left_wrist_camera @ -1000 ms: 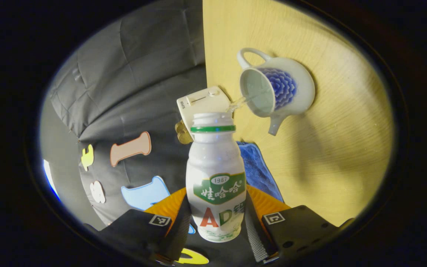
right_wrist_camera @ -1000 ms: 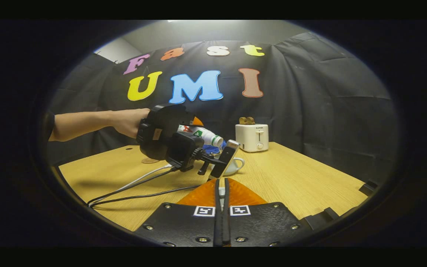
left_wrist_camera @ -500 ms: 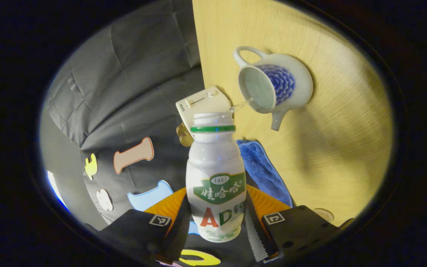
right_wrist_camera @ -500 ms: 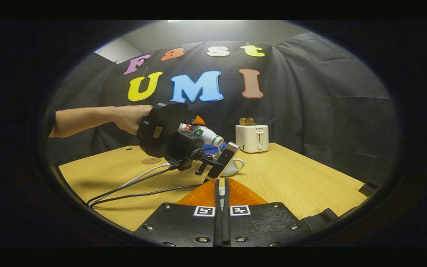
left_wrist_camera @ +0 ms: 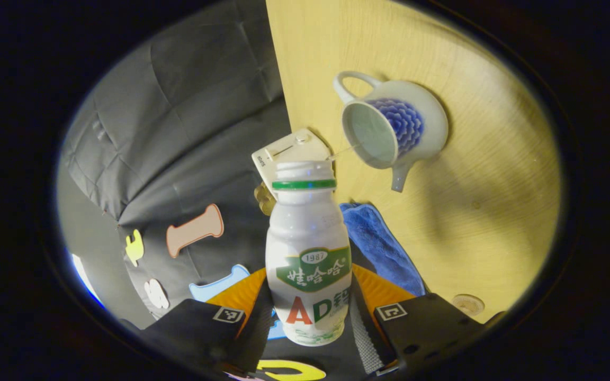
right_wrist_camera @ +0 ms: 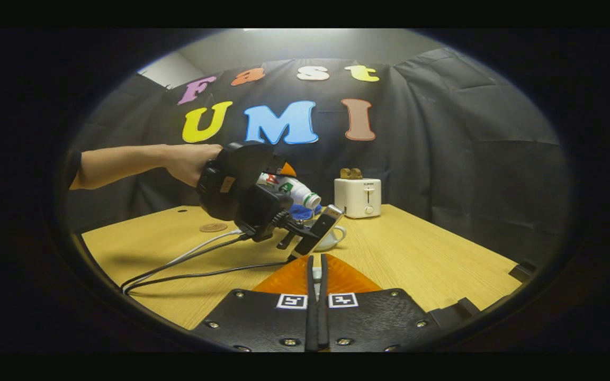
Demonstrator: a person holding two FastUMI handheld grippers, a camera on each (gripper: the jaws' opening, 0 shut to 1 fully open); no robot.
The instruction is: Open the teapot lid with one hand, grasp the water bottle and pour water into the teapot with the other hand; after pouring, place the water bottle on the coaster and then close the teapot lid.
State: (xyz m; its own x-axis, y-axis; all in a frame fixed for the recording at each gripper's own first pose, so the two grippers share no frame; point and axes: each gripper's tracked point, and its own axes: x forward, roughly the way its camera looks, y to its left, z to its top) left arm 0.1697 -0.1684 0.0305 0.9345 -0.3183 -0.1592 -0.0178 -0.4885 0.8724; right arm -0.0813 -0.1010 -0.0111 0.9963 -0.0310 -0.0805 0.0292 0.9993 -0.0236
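Observation:
My left gripper (left_wrist_camera: 310,299) is shut on the white water bottle (left_wrist_camera: 307,248), which is uncapped and tipped toward the lidless white-and-blue teapot (left_wrist_camera: 397,127). A thin thread of water runs from the bottle's mouth into the teapot. In the right gripper view a hand (right_wrist_camera: 188,161) holds that gripper and the tilted bottle (right_wrist_camera: 290,189) above the teapot (right_wrist_camera: 334,239). My right gripper (right_wrist_camera: 316,260) sits low in front, its fingers pressed together on a white sliver, the teapot lid (right_wrist_camera: 315,273). The round coaster (left_wrist_camera: 468,304) lies on the table beyond a blue cloth (left_wrist_camera: 382,246).
A white toaster (right_wrist_camera: 359,197) with toast stands at the back of the wooden table (right_wrist_camera: 432,259). Cables (right_wrist_camera: 188,264) trail from the left gripper across the table's left half. The coaster (right_wrist_camera: 213,227) lies at the far left.
The water stream has thinned to a thread. The left gripper and bottle have risen a little, and the coaster has come into the left gripper view. The right gripper has stayed put.

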